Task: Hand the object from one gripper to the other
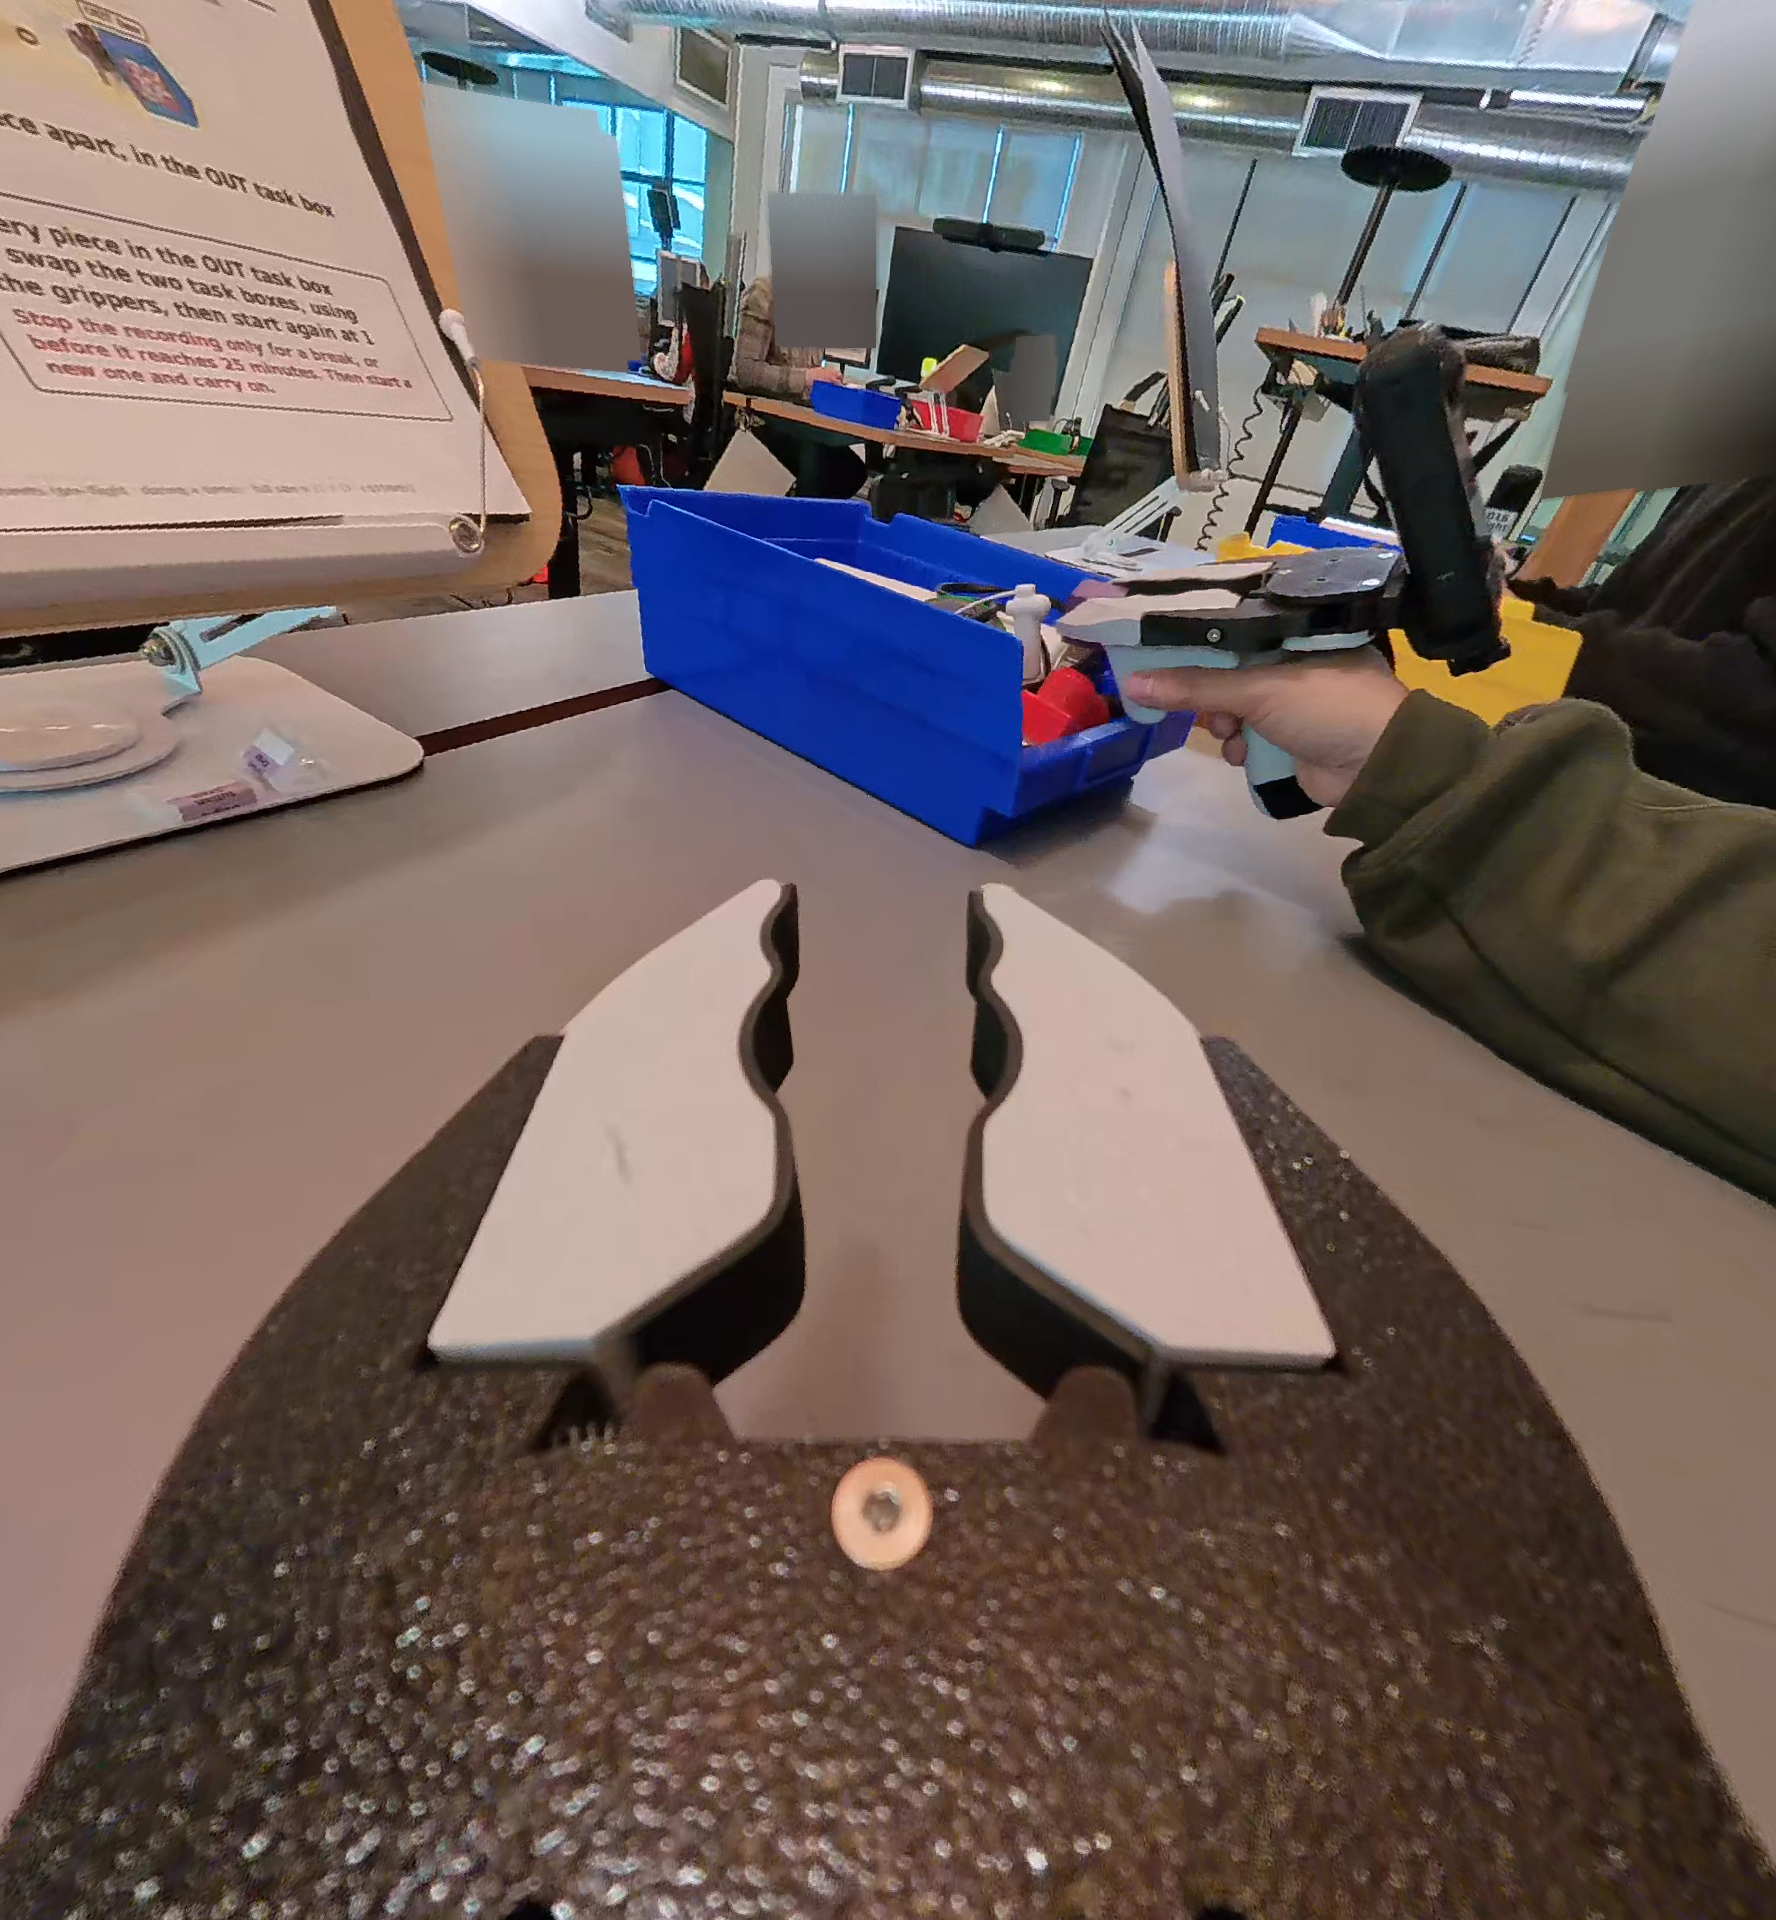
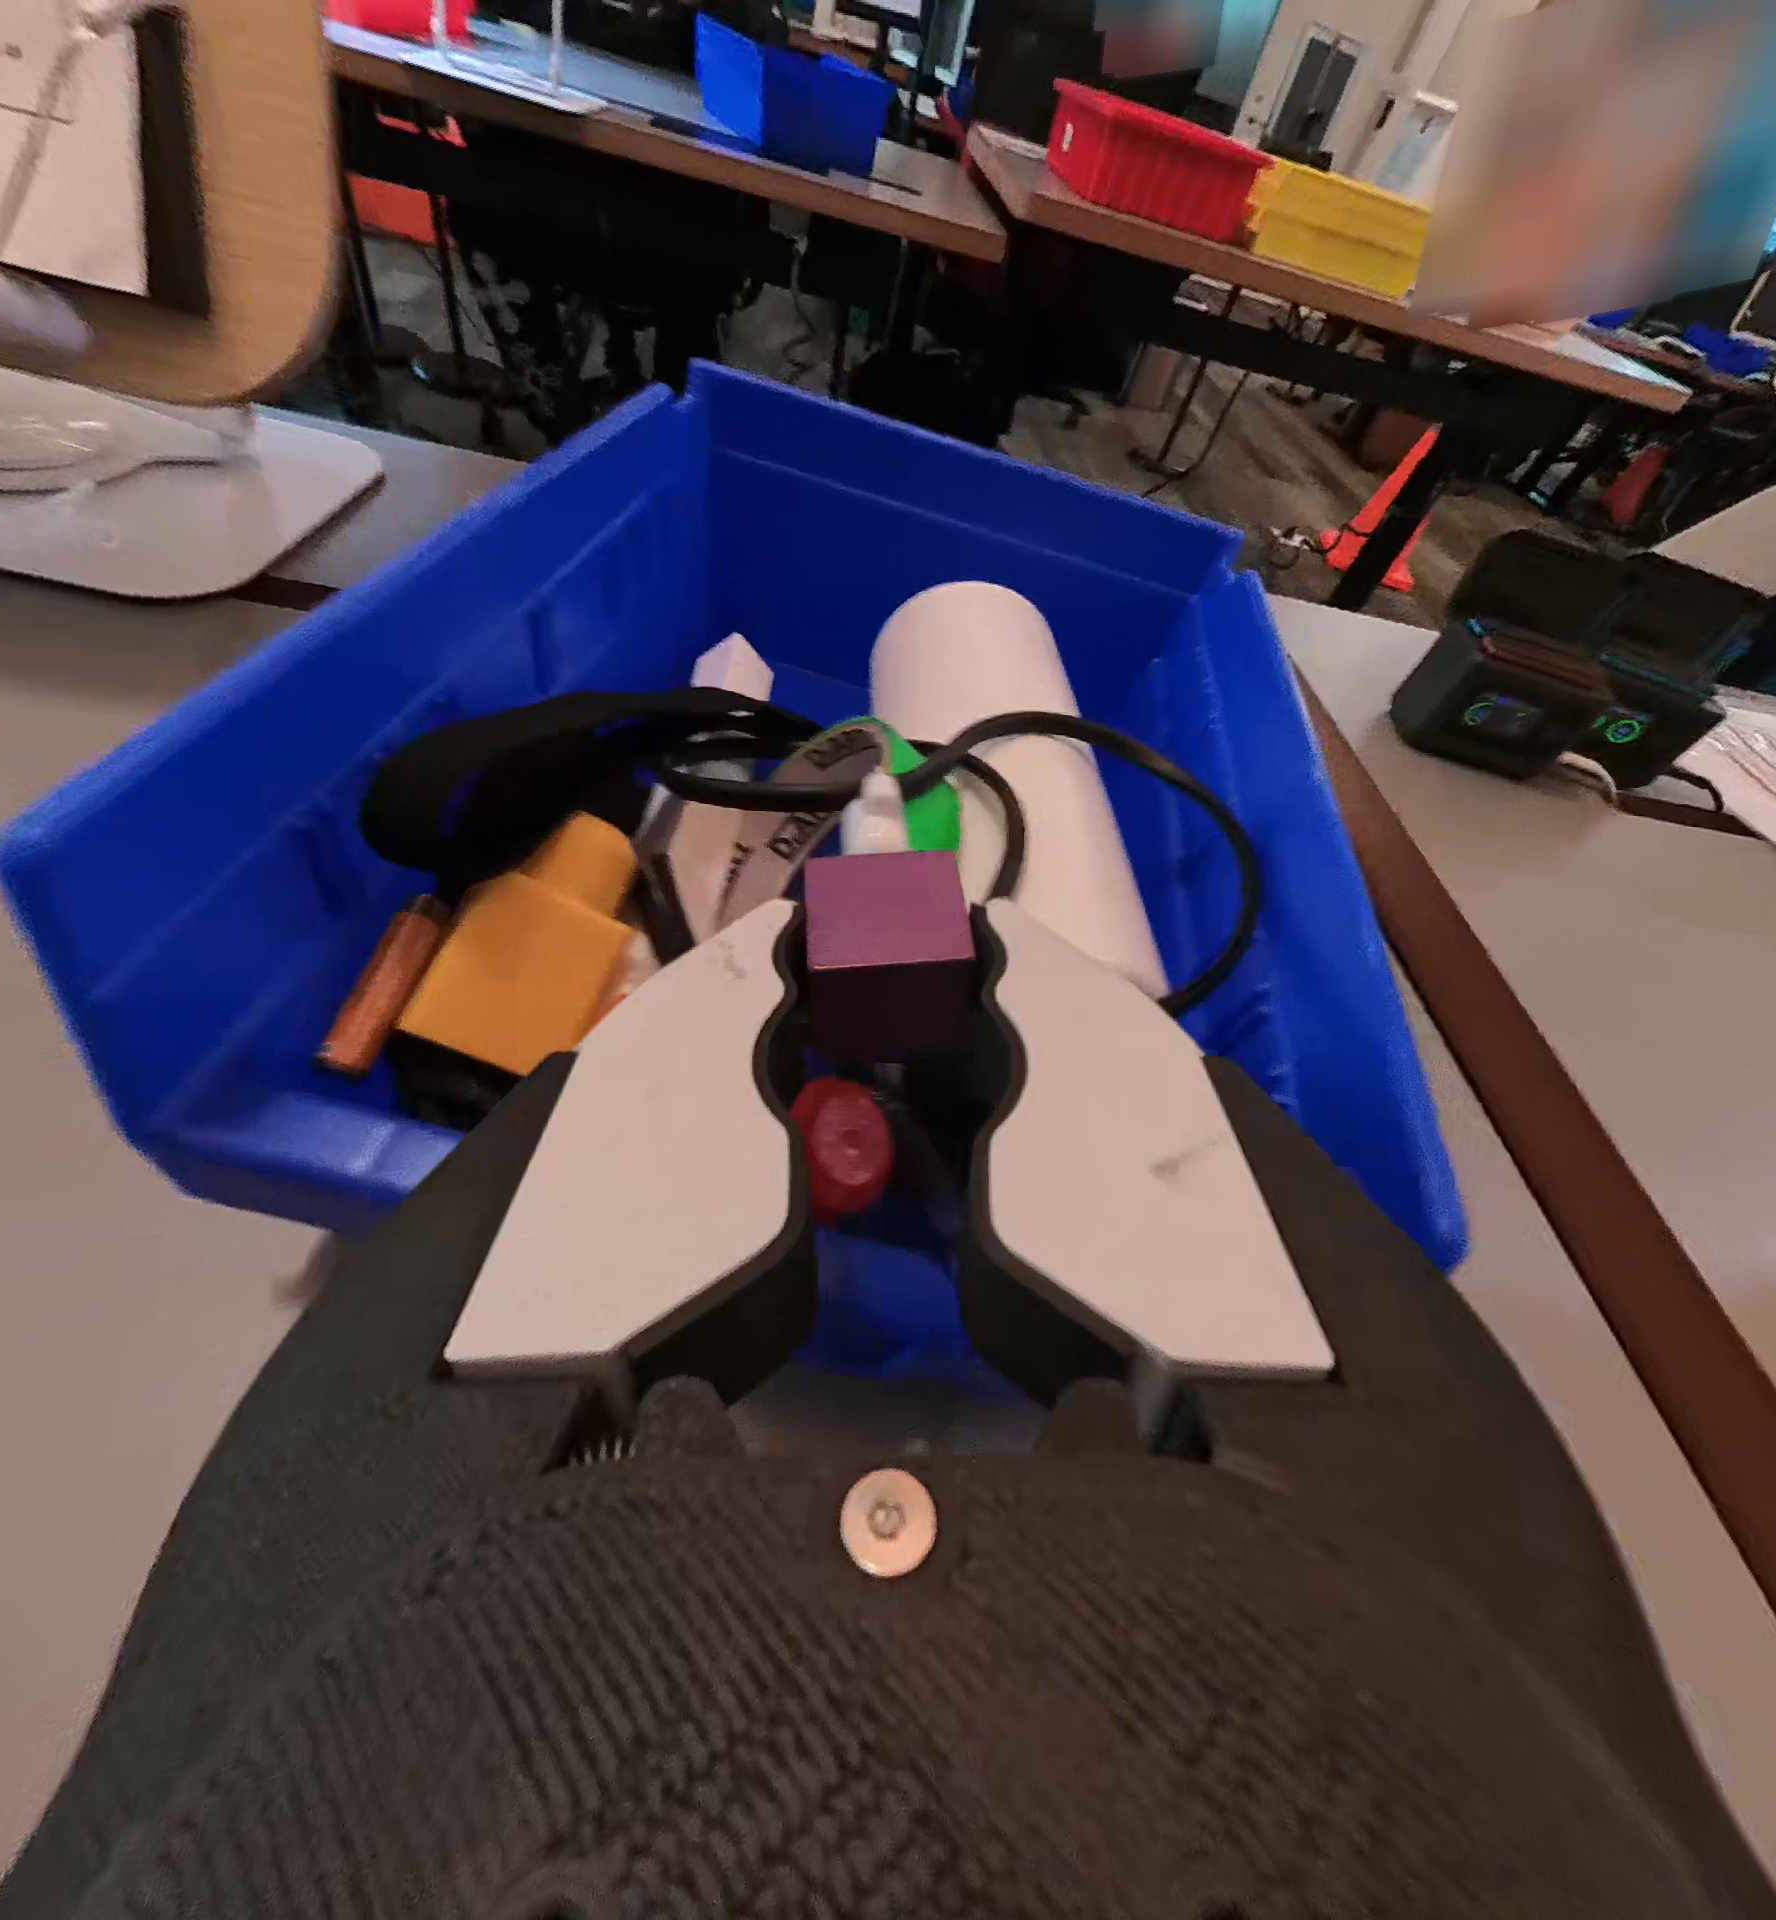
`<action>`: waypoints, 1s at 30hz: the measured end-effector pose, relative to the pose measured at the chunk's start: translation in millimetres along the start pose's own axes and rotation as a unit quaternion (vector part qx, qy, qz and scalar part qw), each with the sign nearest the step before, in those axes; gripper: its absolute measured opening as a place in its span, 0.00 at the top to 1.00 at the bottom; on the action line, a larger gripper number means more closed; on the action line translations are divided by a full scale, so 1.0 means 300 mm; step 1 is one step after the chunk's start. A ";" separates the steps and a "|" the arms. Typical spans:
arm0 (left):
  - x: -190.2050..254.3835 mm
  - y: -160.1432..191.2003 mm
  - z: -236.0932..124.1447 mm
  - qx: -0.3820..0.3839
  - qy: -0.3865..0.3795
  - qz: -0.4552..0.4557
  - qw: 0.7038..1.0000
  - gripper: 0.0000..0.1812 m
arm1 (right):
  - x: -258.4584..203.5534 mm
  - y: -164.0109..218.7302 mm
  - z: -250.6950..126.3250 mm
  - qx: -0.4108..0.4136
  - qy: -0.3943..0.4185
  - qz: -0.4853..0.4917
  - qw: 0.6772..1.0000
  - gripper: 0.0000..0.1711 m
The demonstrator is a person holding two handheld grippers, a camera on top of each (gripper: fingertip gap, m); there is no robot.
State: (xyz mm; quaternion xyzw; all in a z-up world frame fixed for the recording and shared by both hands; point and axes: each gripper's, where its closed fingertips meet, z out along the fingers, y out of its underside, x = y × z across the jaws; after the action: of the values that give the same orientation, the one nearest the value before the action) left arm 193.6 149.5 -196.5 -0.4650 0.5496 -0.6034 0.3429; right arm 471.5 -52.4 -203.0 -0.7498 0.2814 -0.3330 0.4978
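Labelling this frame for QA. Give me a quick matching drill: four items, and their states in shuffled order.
Items:
1. left gripper
2. purple cube
3. white tube
4. blue bin

States:
A. lies in the bin
B. pinched between the fingertips of the right gripper
C. open, nothing between its fingers
D. stands on the grey table, full of parts

Pairs: 1-C, 2-B, 3-A, 4-D

Open workshop: grey surface [image 1: 863, 810] in foreground, wooden-topped desks [image 2: 1310, 281] behind, tall windows [image 1: 967, 177] at rear, exposed silver ducting [image 1: 1123, 99] along the ceiling.
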 end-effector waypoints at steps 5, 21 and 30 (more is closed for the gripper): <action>0.001 0.004 0.003 -0.005 0.001 0.000 1.000 0.84 | 0.058 0.031 0.014 0.015 -0.024 0.048 0.998 0.70; -0.009 -0.031 -0.011 0.000 -0.029 0.032 0.999 0.86 | -0.133 -0.257 -0.198 0.284 -0.074 0.018 0.956 0.60; -0.272 -0.249 -0.350 -0.012 -0.268 0.025 0.963 0.84 | -0.618 -0.200 -0.236 0.245 -0.269 -0.063 0.930 0.61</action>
State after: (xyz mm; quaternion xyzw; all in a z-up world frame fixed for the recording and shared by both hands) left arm 129.4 273.2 -134.5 -0.6001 0.4560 -0.4413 0.4871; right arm 306.9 68.5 -167.6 -0.6823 -0.0006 -0.2083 0.7007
